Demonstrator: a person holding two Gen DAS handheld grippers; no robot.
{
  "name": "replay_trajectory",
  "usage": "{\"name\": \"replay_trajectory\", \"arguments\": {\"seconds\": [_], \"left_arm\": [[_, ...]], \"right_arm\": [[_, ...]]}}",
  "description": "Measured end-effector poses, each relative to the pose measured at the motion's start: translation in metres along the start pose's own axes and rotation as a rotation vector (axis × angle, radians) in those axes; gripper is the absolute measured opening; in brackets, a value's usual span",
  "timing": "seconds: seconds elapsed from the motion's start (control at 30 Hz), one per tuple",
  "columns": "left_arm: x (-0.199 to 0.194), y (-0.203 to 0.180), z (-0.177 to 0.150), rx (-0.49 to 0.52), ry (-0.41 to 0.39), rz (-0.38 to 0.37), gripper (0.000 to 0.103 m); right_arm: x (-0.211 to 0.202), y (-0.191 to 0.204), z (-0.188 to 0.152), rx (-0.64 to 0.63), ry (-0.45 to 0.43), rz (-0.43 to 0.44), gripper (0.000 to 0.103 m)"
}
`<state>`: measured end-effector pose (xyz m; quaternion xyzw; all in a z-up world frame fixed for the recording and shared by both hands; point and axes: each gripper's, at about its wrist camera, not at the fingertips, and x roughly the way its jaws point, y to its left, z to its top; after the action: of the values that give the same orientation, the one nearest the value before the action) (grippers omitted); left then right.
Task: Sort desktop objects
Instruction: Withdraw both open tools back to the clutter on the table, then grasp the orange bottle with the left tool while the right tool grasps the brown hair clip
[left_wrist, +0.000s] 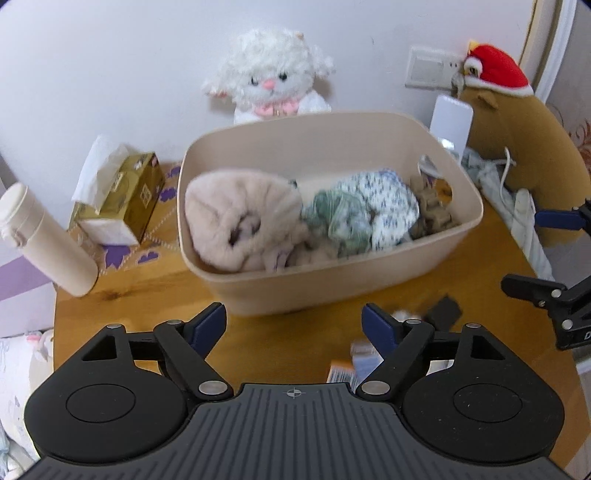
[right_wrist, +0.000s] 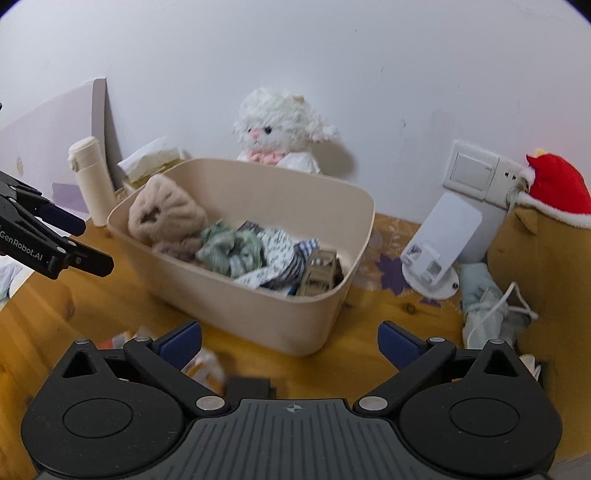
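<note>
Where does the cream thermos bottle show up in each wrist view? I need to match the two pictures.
Left wrist view: the cream thermos bottle stands at the far left edge, left of the tissue box.
Right wrist view: the bottle is upper left, behind the beige bin's left corner, by the wall.
Shared landmark: the white plush lamb sits behind the bin in both.

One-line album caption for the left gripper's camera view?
Open left gripper hangs before a beige bin of bundled cloth on a wooden table.
</note>
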<state>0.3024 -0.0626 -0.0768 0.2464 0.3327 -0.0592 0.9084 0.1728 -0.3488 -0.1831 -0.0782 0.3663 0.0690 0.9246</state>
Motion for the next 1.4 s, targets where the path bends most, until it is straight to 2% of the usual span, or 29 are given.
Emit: {"name": "replay_trajectory", "arguments": {"seconds": [0.37, 0.6, 0.87, 1.23, 1.4], "left_arm": [[0.01, 0.001, -0.046, 0.041, 0.113, 0.004, 0.082], [0.017, -0.003, -0.062, 0.065, 0.18, -0.025, 0.082], [0.029, -0.014, -0.074, 0.093, 0.224, -0.039, 0.082], [0.045, -0.016, -0.078, 0.081, 0.254, -0.047, 0.082], [0.052, -0.017, -0.078, 0.067, 0.258, -0.045, 0.082]], "right_arm": [[-0.005, 0.021, -0.048, -0.022, 0.047, 0.014, 0.103], [-0.006, 0.036, -0.072, -0.056, 0.079, 0.04, 0.102], [-0.004, 0.051, -0.09, -0.053, 0.134, 0.095, 0.079], [0.017, 0.063, -0.112, -0.038, 0.248, 0.133, 0.063], [0.026, 0.063, -0.113, -0.018, 0.265, 0.128, 0.061]]}}
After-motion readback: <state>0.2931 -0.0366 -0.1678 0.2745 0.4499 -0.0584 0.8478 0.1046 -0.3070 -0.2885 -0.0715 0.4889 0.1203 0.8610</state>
